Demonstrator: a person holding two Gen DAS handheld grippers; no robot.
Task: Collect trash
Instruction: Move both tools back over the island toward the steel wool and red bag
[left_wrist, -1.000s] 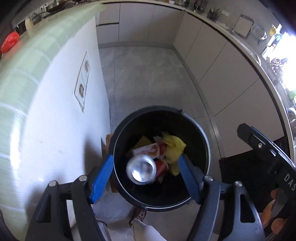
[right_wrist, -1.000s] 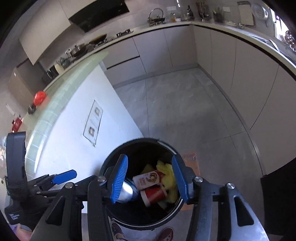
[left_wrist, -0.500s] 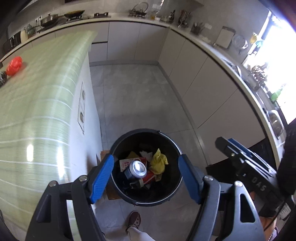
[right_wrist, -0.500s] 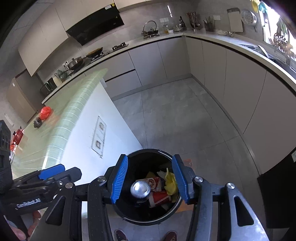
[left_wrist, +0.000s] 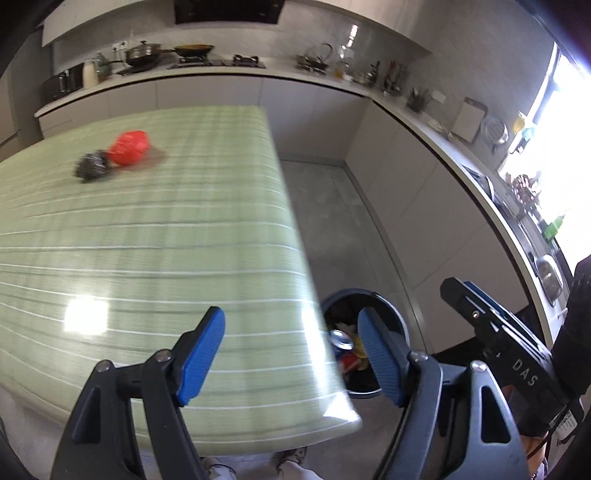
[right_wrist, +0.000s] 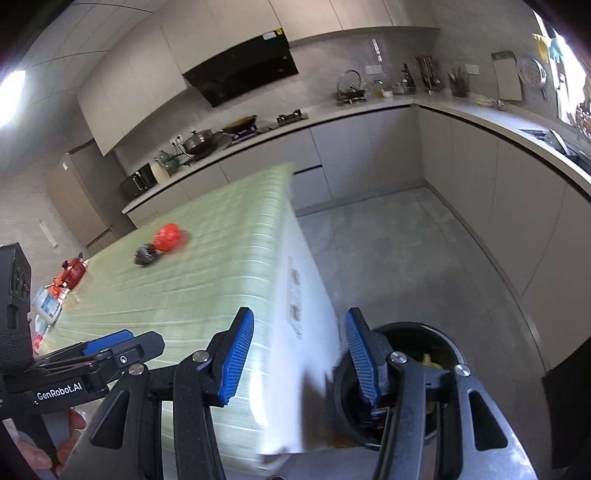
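Grippers, left (left_wrist: 290, 356) and right (right_wrist: 298, 356), are standing apart, empty; red ball (left_wrist: 130, 147) is looking light, soft: grip its middle.

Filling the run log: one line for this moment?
left gripper: open, empty | right gripper: open, empty | can: in trash bin | red wad: on counter

Both wrist views high, sharing counter (left_wrist: 147, 229), bin (right_wrist: 439, 332)
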